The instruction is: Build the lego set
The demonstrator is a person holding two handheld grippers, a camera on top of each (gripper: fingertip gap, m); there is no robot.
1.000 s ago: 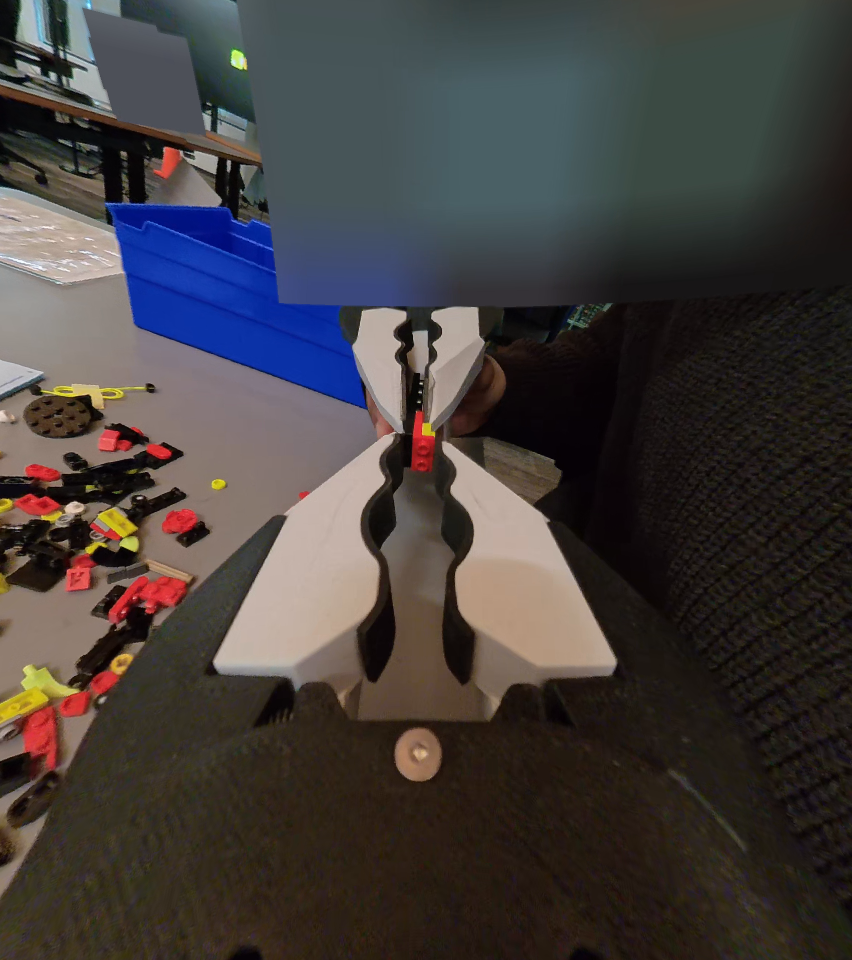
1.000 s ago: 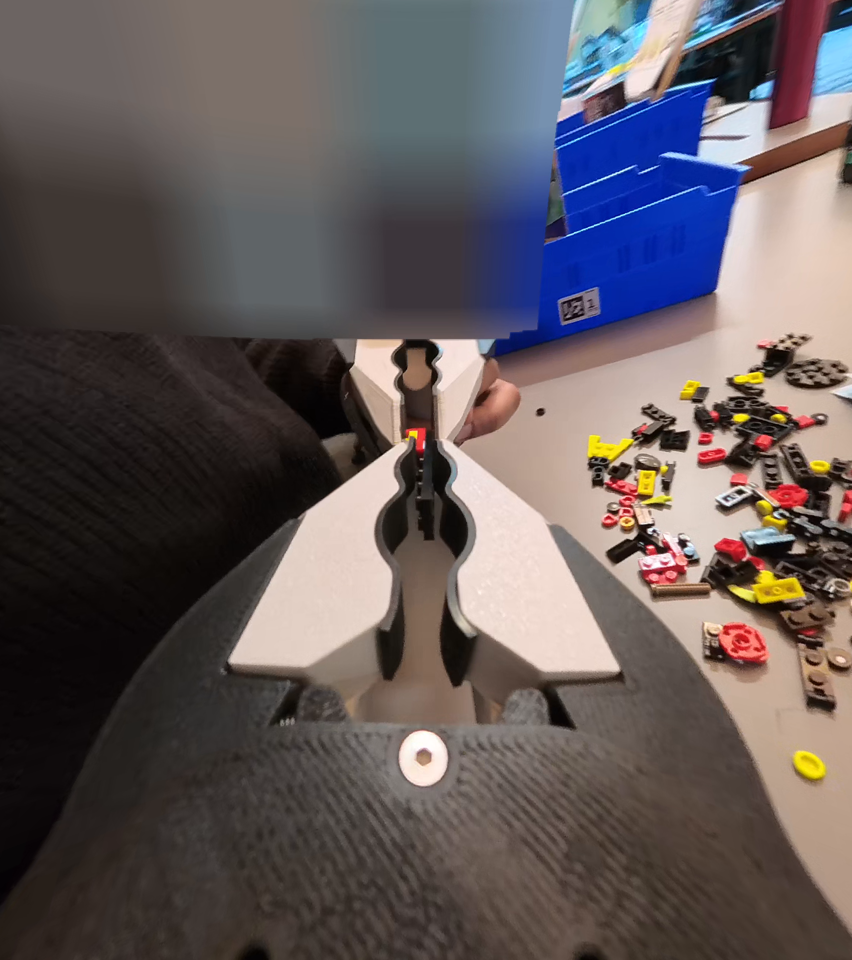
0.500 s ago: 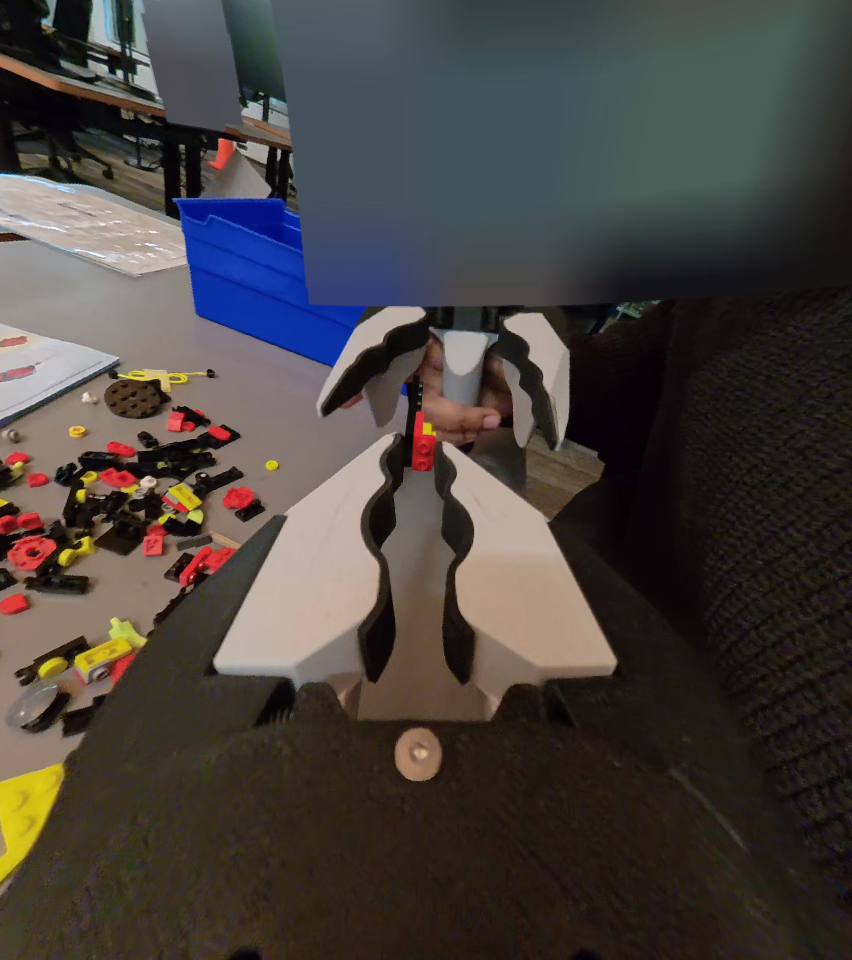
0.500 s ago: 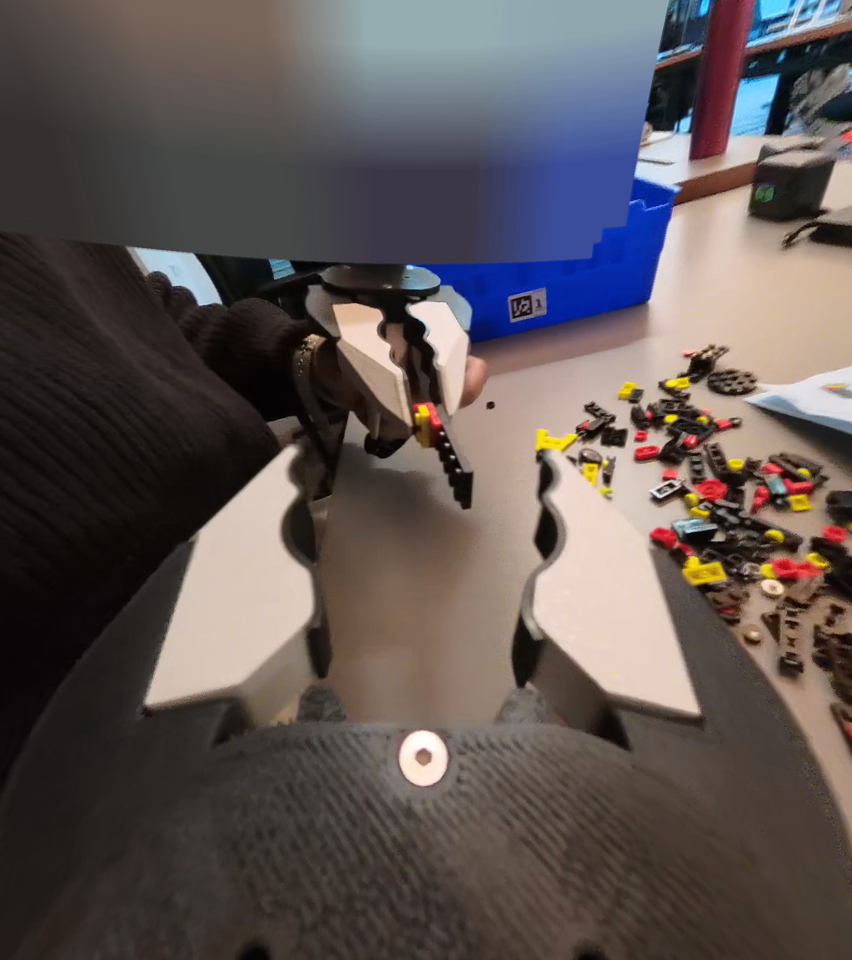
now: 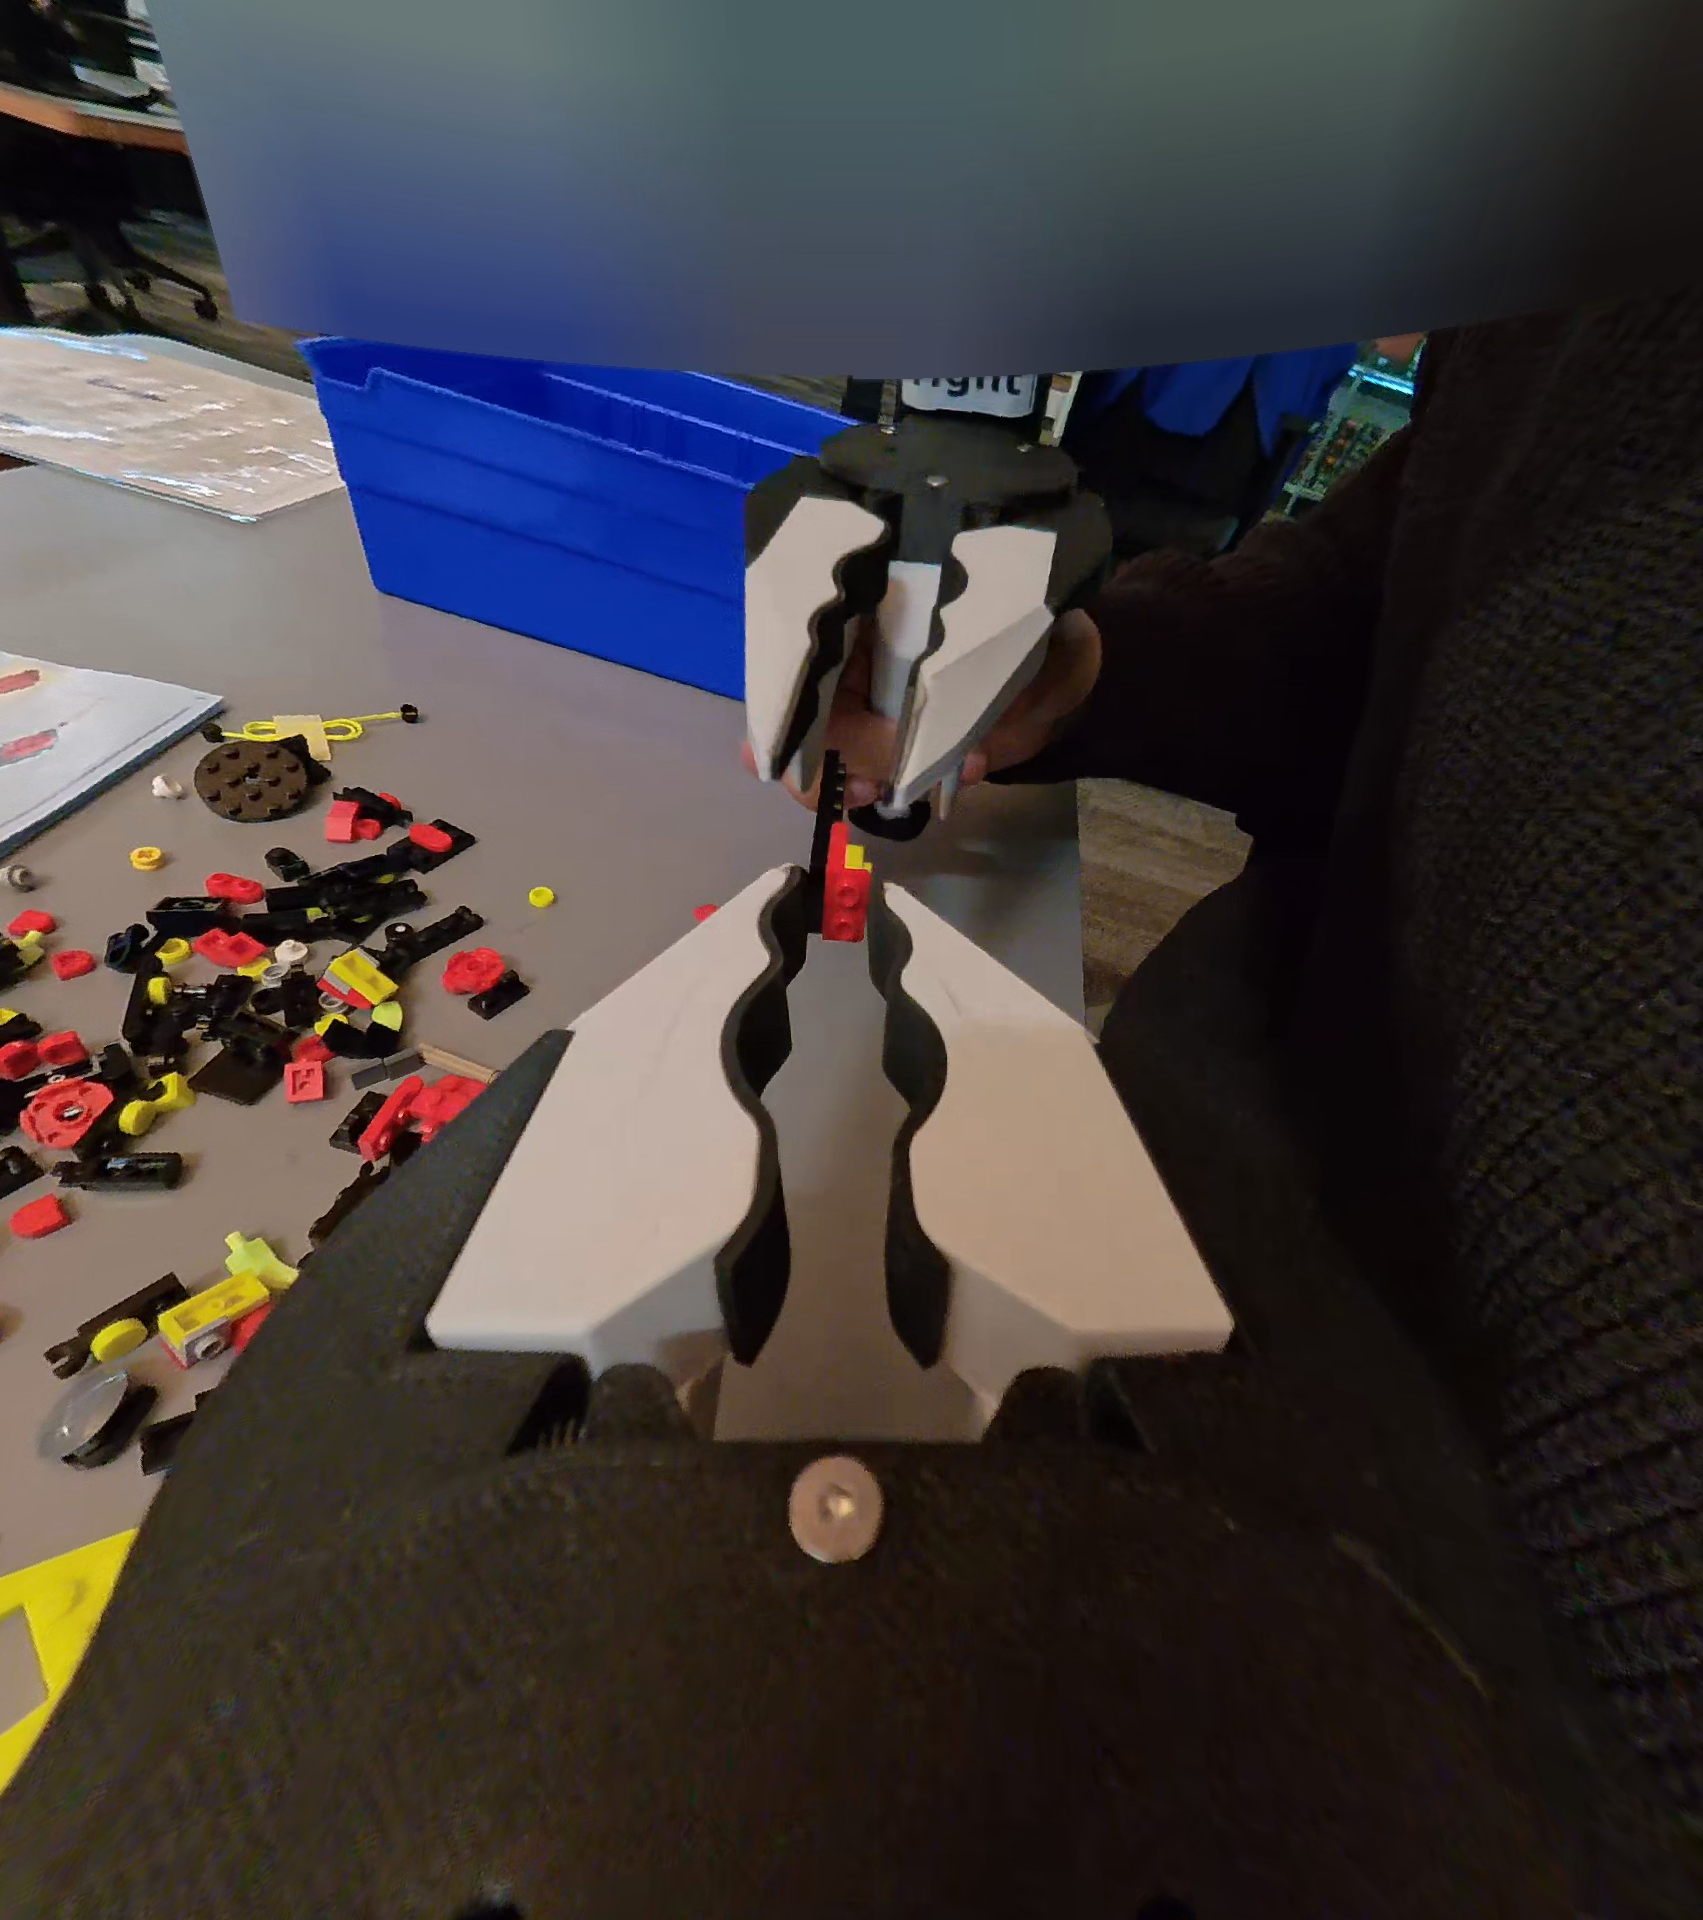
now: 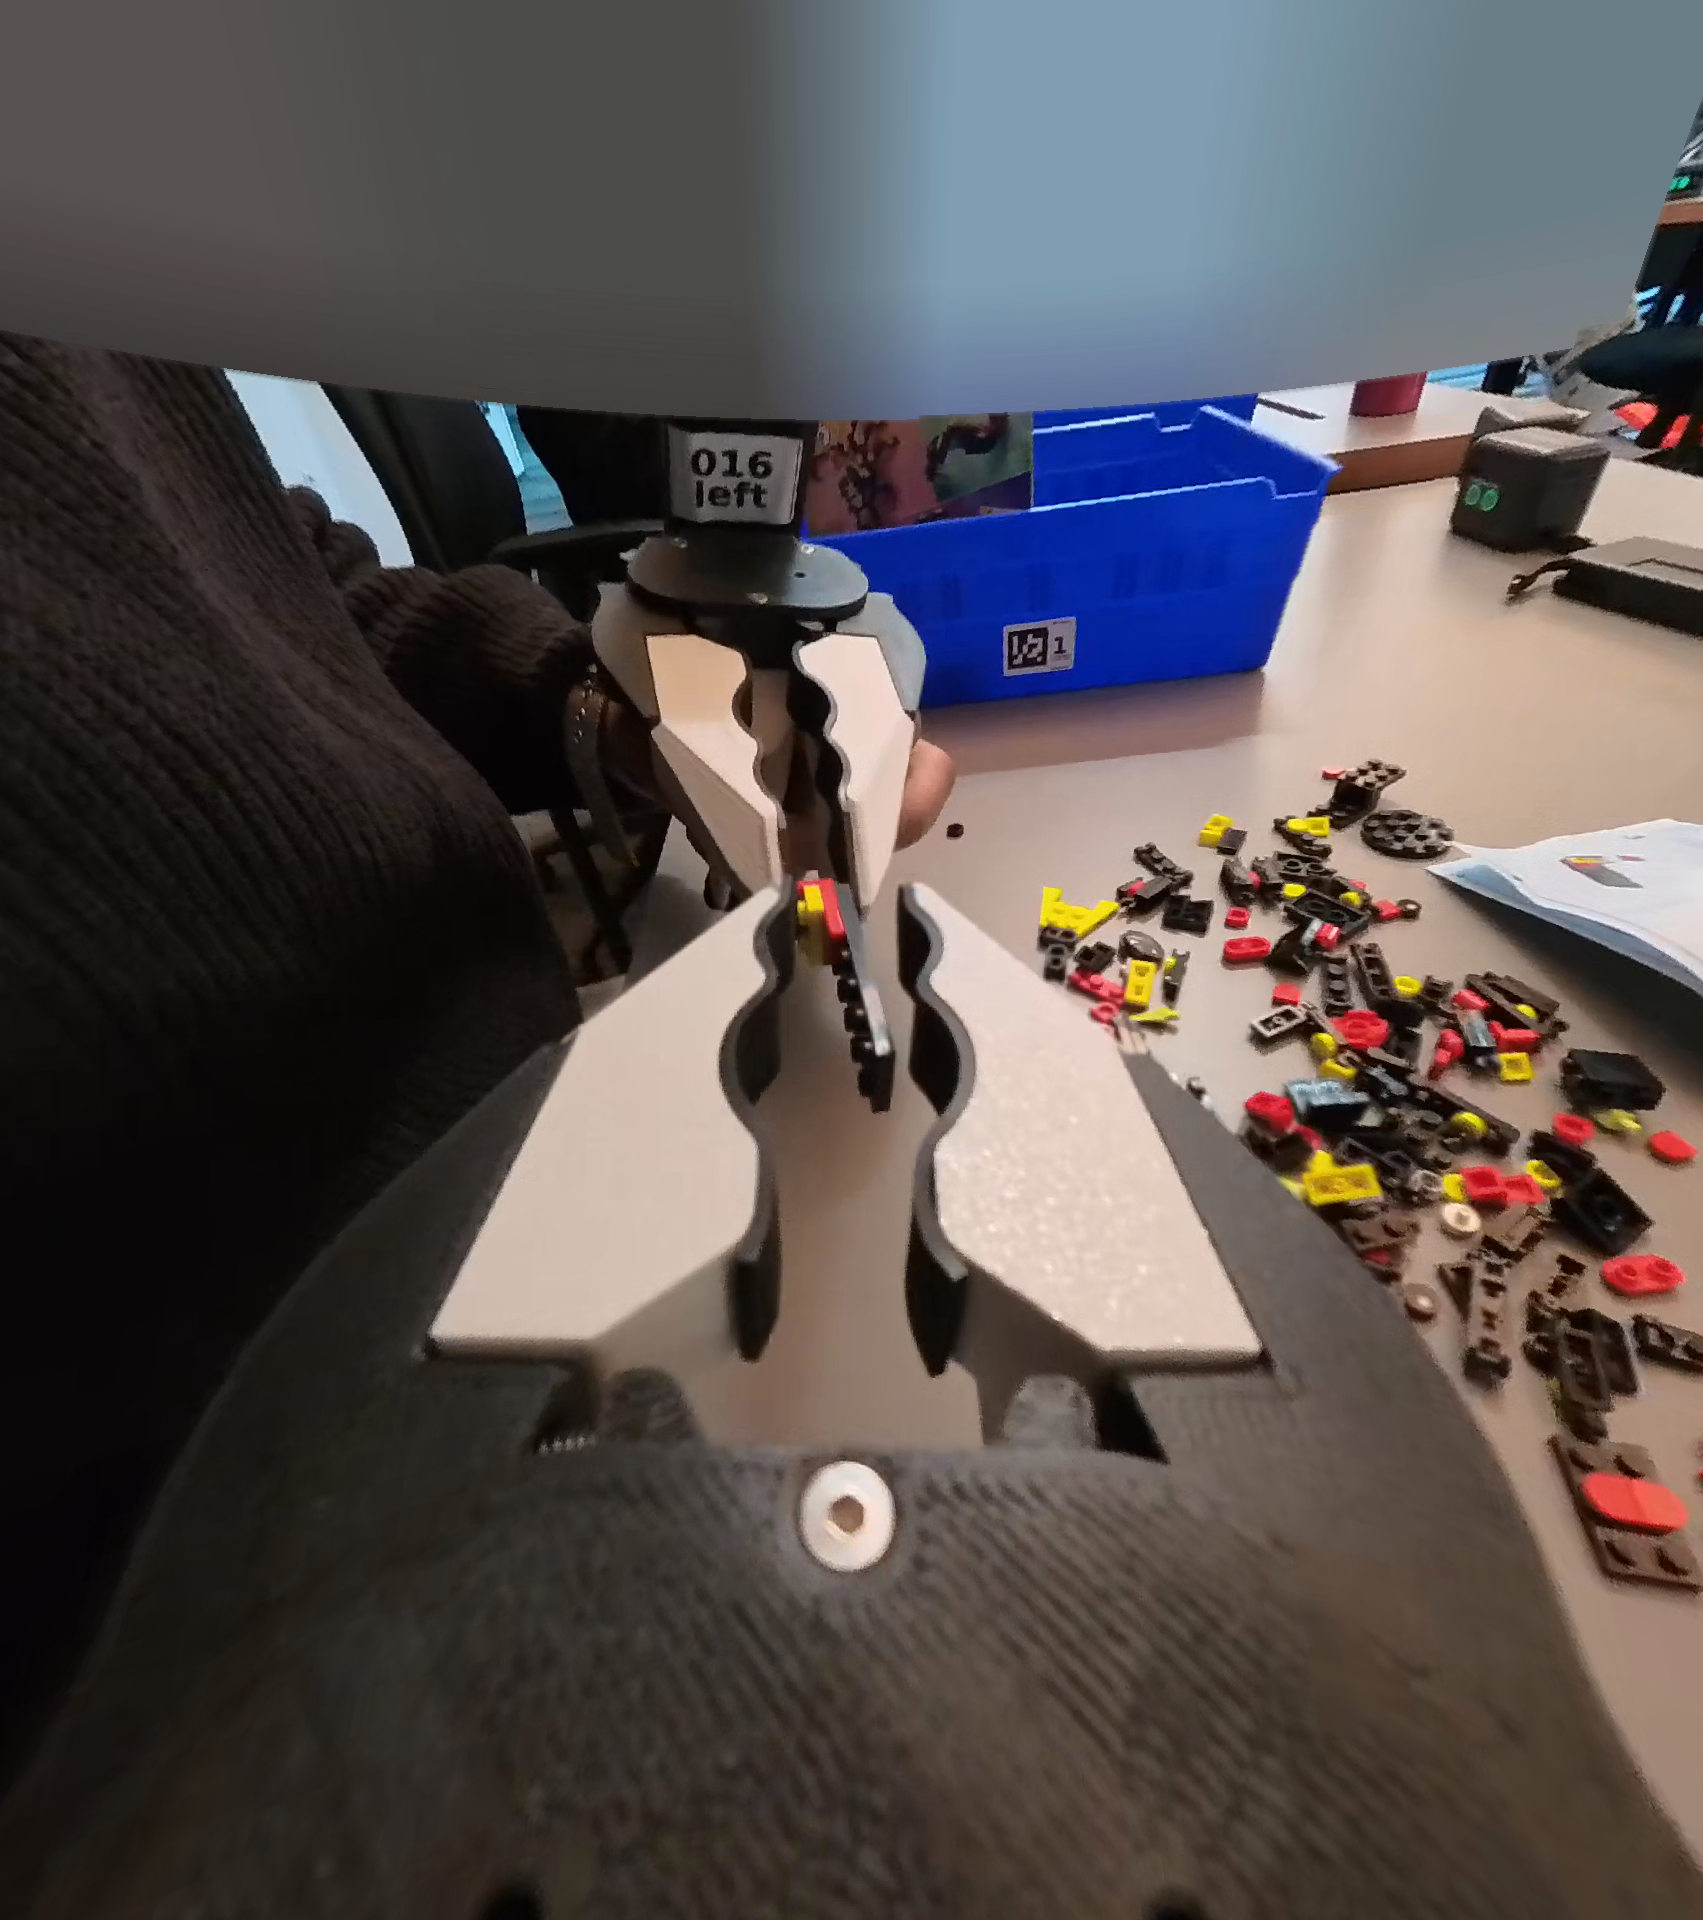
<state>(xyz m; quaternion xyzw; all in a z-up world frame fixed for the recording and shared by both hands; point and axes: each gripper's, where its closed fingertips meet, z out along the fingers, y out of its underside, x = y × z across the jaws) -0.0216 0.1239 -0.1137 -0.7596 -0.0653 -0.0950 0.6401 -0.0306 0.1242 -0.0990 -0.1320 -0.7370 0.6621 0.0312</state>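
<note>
While the left gripper pinches the red-and-yellow end of the small lego assembly to steady it in the air, the right gripper stands spread around its black strip, probably to regrip. Loose pieces lie beyond on the table.

loose pieces before bin

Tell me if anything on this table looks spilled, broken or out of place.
Nothing stands out. The loose lego pieces lie scattered on the table, as expected mid-build. The left gripper pinches the small red, yellow and black assembly; the right gripper is open around its black plate.
</note>
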